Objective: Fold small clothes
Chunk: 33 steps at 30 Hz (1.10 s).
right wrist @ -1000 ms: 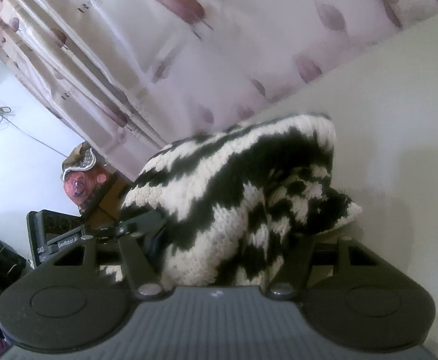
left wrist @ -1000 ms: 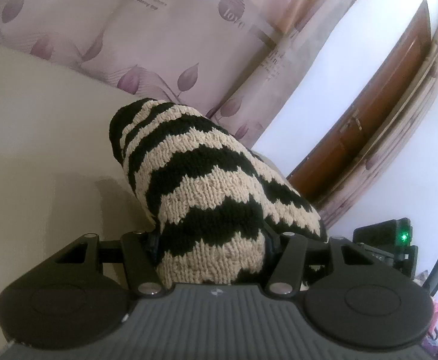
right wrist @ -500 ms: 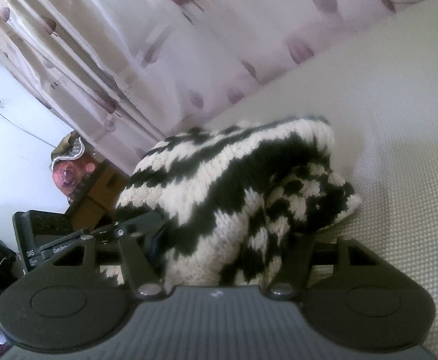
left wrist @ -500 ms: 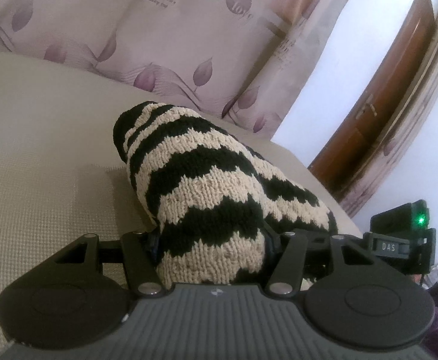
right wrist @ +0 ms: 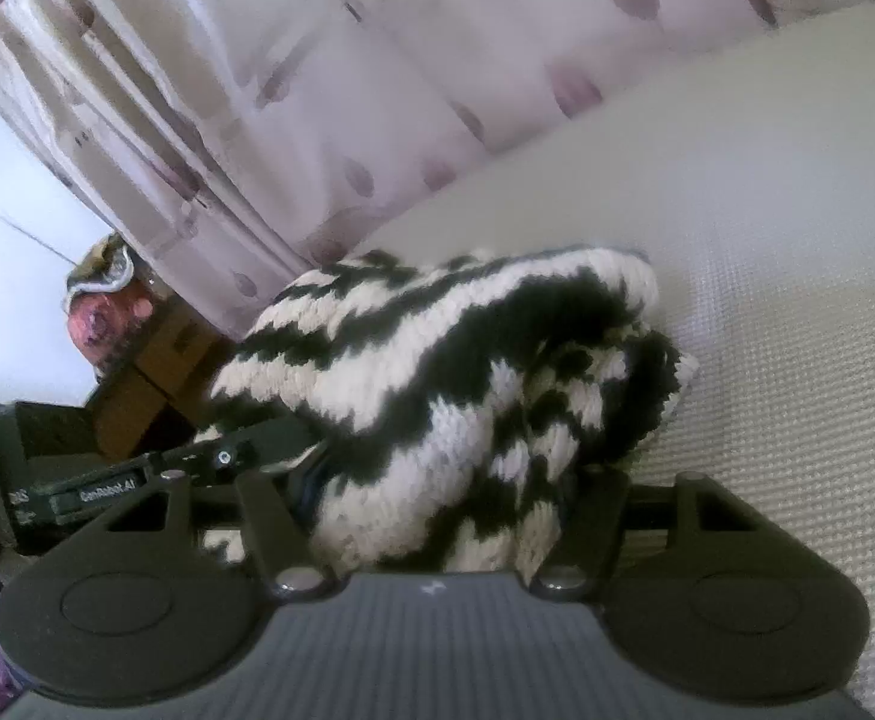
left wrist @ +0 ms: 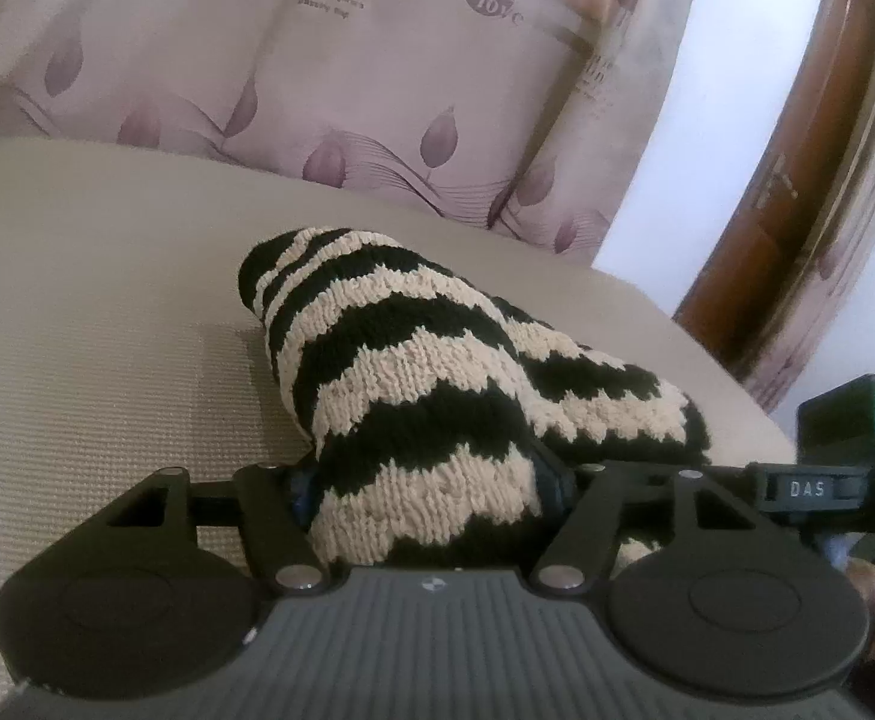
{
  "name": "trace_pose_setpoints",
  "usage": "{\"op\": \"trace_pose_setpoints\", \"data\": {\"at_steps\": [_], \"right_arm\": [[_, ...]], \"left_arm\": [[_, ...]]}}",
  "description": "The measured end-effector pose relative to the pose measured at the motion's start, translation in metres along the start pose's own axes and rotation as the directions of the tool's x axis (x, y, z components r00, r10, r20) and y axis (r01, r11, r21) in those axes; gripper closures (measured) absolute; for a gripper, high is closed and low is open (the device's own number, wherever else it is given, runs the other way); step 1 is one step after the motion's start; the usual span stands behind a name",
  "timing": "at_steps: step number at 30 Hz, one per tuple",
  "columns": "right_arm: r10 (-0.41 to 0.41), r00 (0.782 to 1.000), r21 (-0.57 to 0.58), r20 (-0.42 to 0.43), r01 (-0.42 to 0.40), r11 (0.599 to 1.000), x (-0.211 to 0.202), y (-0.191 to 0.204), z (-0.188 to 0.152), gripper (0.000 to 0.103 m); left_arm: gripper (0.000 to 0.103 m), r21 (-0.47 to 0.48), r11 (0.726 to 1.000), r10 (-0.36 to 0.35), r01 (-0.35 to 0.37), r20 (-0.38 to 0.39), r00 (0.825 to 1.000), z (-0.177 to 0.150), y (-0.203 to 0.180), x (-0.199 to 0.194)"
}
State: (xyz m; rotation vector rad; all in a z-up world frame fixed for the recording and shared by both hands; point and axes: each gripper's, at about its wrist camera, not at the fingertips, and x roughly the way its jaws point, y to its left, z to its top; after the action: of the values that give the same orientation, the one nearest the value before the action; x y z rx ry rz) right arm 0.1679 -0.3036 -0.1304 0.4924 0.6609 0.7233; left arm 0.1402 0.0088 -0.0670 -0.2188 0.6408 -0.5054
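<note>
A small knitted garment with black and cream zigzag stripes (left wrist: pixel 413 384) lies bunched on the beige textured surface (left wrist: pixel 89 372). My left gripper (left wrist: pixel 428 480) is shut on one end of it; the knit fills the gap between the fingers and hides the pads. My right gripper (right wrist: pixel 437 480) is shut on the other end of the same garment (right wrist: pixel 437 372), which humps up in a doubled fold ahead of it. The right gripper's body (left wrist: pixel 827 486) shows at the right of the left wrist view, and the left gripper's body (right wrist: pixel 107 480) shows at the left of the right wrist view.
A pink curtain with purple leaf print (left wrist: pixel 329 60) hangs behind the surface. A brown wooden door (left wrist: pixel 797 180) stands at the right. In the right wrist view a cardboard box (right wrist: pixel 161 372) and a pink round object (right wrist: pixel 101 312) sit beyond the surface's left edge.
Both grippers have come down and forward with the garment, so more of the beige surface shows and the knit now rests on it. Both grips have stayed shut on the knit.
</note>
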Motion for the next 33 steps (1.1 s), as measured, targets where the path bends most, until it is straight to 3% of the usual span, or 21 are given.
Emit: {"op": "trace_pose_setpoints", "data": {"at_steps": [11,15,20,23,26,30,33], "right_arm": [[-0.078,0.996,-0.066,0.045,0.081,0.995,-0.002,0.01,-0.015,0.026],[-0.104,0.991,-0.076,0.08,0.11,0.991,-0.006,0.013,-0.023,0.019],[-0.169,0.967,-0.142,0.189,0.197,0.97,-0.029,0.034,-0.034,0.019],[-0.232,0.933,-0.21,0.275,0.294,0.933,-0.047,0.058,-0.047,0.015],[-0.259,0.883,-0.246,0.391,0.372,0.895,-0.069,0.08,-0.065,0.005],[-0.304,0.8,-0.222,0.517,0.469,0.855,-0.093,0.101,-0.086,0.001],[-0.326,0.752,-0.195,0.572,0.511,0.837,-0.106,0.111,-0.097,0.0]], "left_arm": [[0.017,0.092,0.985,0.141,-0.148,0.073,0.987,-0.01,-0.022,-0.004],[0.001,0.171,0.951,0.233,-0.256,0.144,0.962,-0.016,-0.036,-0.008],[0.0,0.198,0.916,0.306,-0.349,0.216,0.927,-0.023,-0.051,-0.018],[0.0,0.191,0.893,0.359,-0.408,0.245,0.9,-0.026,-0.061,-0.027],[0.0,0.193,0.861,0.413,-0.47,0.271,0.869,-0.028,-0.076,-0.036],[0.0,0.191,0.861,0.398,-0.471,0.323,0.859,-0.036,-0.096,-0.054],[0.0,0.18,0.855,0.405,-0.487,0.356,0.842,-0.039,-0.11,-0.067]]}}
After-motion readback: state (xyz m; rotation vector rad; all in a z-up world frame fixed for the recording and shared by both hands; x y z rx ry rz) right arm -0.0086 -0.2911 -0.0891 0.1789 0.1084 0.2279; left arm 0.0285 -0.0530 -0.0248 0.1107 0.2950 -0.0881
